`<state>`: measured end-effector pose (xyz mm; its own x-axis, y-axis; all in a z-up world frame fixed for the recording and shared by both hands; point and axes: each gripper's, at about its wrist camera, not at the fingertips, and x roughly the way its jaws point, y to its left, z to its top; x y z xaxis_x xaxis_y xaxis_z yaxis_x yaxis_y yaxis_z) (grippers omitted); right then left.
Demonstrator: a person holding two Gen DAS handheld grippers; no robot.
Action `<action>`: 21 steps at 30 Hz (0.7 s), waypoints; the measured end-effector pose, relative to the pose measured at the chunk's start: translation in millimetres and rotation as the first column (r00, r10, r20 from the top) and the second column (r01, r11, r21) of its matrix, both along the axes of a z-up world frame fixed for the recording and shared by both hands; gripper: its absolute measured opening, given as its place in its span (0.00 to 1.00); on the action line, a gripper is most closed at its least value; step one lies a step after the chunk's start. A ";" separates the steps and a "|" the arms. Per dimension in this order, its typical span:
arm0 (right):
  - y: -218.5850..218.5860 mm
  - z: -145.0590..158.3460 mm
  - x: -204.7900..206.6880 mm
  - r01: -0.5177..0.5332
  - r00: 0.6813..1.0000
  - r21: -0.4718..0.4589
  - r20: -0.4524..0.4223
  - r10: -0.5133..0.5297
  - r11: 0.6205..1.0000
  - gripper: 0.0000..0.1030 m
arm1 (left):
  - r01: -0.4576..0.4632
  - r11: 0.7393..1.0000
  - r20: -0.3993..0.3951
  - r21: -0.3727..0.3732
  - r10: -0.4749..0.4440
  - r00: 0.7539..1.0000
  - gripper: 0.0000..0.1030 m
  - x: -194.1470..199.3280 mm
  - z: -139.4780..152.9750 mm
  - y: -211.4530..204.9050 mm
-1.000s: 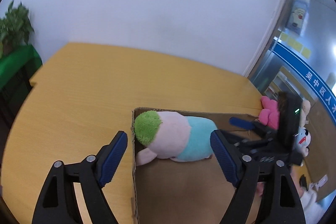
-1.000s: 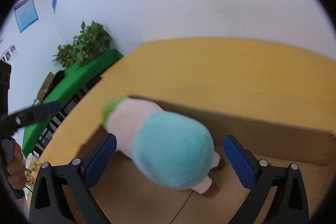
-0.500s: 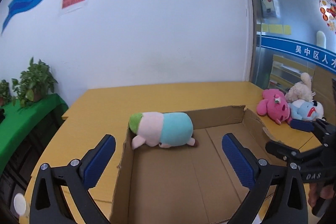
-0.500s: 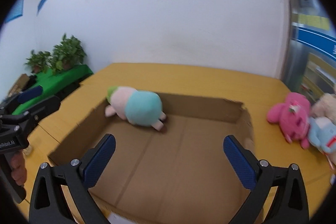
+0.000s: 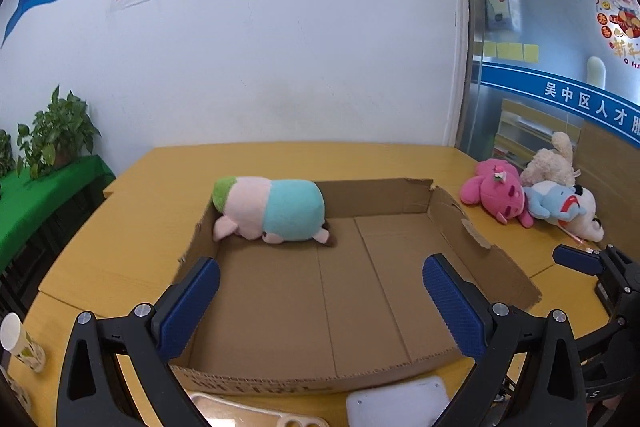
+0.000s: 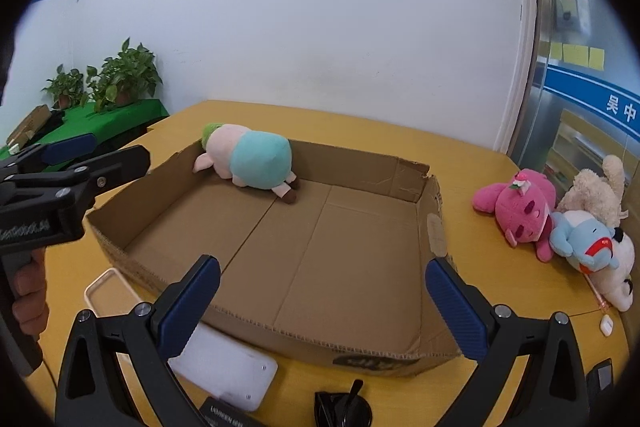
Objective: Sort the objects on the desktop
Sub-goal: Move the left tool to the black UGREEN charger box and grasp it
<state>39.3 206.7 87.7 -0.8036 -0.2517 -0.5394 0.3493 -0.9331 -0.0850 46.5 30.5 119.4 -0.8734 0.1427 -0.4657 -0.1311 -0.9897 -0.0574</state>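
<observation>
Both your tools are spread wide and hold nothing: left tool (image 5: 320,301) and right tool (image 6: 322,301) each hang over the near edge of the cardboard box (image 5: 400,193), fingers pointing in over its floor. The box is a shallow open tray on the yellow bench (image 5: 120,247); walls are low all round, and the right wall is torn and ragged toward the near corner. The pig plush (image 5: 270,209) with teal body and green top lies on its side inside the box, jammed into the far-left corner, touching the far wall and just beside the left wall. The rest of the box floor is bare cardboard. Outside the box, to its right, three plush toys sit in a heap on the bench: pink plush (image 6: 518,205), cream plush (image 6: 596,189) behind it, blue plush (image 6: 584,241) in front, all touching each other, apart from the box's right wall with a strip of bare bench between. Tight at the near edge: a white flat device (image 6: 224,371) lies just beside the box front, a clear frame-like case (image 6: 106,293) sits at the near-left corner, and black sunglasses (image 6: 344,411) lie nearest you. A paper cup (image 5: 20,341) stands at the bench's left edge. In the right wrist view your left tool shows off the box's left wall, above the bench.
</observation>
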 end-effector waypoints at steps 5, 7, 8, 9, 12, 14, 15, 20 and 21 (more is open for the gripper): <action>34.8 -13.7 31.9 -0.069 0.997 -0.043 0.036 0.071 0.997 0.99 | 0.084 0.995 0.117 0.055 -0.090 0.989 1.00 10.3 -25.2 -1.5; 50.3 -22.8 49.7 -0.132 0.988 -0.075 0.069 0.137 0.988 0.99 | 0.122 0.988 0.179 0.098 -0.138 0.974 1.00 15.4 -41.1 -3.7; 57.4 -30.8 59.4 -0.160 0.981 -0.084 0.096 0.168 0.983 0.99 | 0.135 0.984 0.205 0.118 -0.157 0.966 1.00 18.0 -48.6 -5.0; 62.7 -38.4 66.9 -0.178 0.974 -0.086 0.124 0.188 0.980 0.99 | 0.146 0.980 0.232 0.135 -0.174 0.957 1.00 20.5 -56.8 -6.0; 68.2 -70.3 84.8 -0.226 0.940 -0.093 0.240 0.242 0.970 0.99 | 0.185 0.967 0.311 0.174 -0.232 0.922 1.00 27.6 -81.8 -5.7; 67.0 -92.4 90.3 -0.233 0.912 -0.126 0.315 0.261 0.964 0.99 | 0.207 0.956 0.352 0.209 -0.271 0.896 1.00 32.4 -96.8 -2.7; 65.0 -100.9 90.8 -0.231 0.899 -0.148 0.346 0.270 0.961 0.99 | 0.216 0.949 0.369 0.228 -0.290 0.883 1.00 34.1 -103.0 -1.3; 36.1 -115.9 87.9 -0.255 0.887 -0.178 0.347 0.303 0.950 1.00 | 0.231 0.921 0.411 0.314 -0.351 0.841 0.99 38.2 -123.5 1.8; 31.1 -114.6 86.5 -0.258 0.891 -0.179 0.336 0.305 0.949 1.00 | 0.235 0.917 0.417 0.322 -0.360 0.835 0.99 38.4 -126.0 2.1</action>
